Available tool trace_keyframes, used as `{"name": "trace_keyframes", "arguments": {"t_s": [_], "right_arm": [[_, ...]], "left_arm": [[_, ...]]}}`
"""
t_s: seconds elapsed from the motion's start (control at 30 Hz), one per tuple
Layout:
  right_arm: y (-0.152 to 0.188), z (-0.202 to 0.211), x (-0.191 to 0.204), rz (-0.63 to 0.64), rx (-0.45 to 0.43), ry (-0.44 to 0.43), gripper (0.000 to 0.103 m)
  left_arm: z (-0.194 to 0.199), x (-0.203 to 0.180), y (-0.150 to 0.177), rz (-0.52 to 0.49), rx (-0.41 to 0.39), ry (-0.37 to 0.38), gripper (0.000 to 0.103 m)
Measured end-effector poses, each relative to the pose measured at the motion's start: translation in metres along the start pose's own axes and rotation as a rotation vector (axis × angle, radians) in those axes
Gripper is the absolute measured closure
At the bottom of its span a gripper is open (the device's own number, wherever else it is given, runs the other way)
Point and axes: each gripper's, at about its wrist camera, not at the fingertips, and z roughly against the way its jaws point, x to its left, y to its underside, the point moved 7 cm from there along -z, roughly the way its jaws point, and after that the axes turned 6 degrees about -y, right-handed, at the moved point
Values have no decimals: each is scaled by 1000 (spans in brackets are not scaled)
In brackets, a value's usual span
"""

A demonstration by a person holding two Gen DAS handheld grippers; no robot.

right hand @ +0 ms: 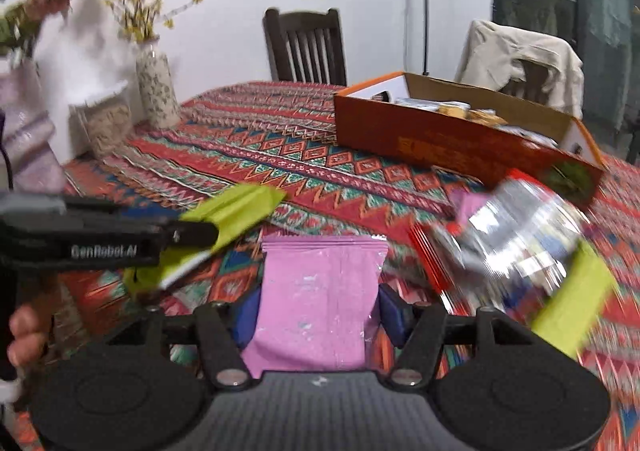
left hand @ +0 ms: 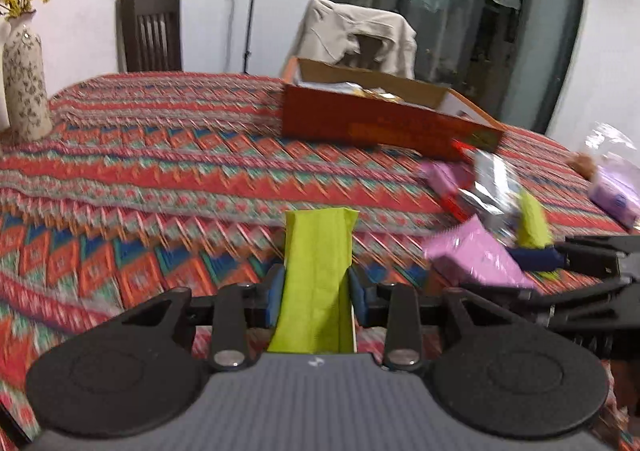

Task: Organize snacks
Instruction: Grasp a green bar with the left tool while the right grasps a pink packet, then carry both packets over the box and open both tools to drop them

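Left tongs (left hand: pixel 316 287): pinching the green packet (left hand: pixel 316 271) by its sides, narrow gap — packet is sticking out fwd past the tips.
Right tongs (right hand: pixel 318 311): closing on the pink packet (right hand: pixel 320 291), pads appear to be touching both edges; wider gap than left.
Handling: both are looking light, thin, crinkly — foil film, prob slippery; squeezing hard is risking crushed contents. Best hold = side edges, mid-length.
Box (right hand: pixel 452 143): sitting open on the worktop (left hand: pixel 160 155), ahead-right of both tongs.
Loose pile (right hand: pixel 516 247): lying right of the right tongs.
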Motion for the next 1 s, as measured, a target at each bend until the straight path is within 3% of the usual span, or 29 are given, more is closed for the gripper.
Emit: {"name": "trace_keyframes", "arguments": {"t_s": [0.27,0.53,0.67,0.8,1.0], "right_arm": [[17,60,-27,-68,-96,57,43],[-5,86,-53,-100,-223,10,43],[-40,83,-75,-85,-261,-5,43],[-96,69,-112,-66,-301,14,43],[-166,-18,-195,-195,-167,-7,43]], "left_arm": [[26,-26,-4,-29,-33,22,69],[7,-52,-56,-9,-54,96,69],[-22,-64,-114,-34,-102,121,69],[-69,-70,-178,-31,-106,120,68],[-167,-70,-236,24,-56,51,68]]}}
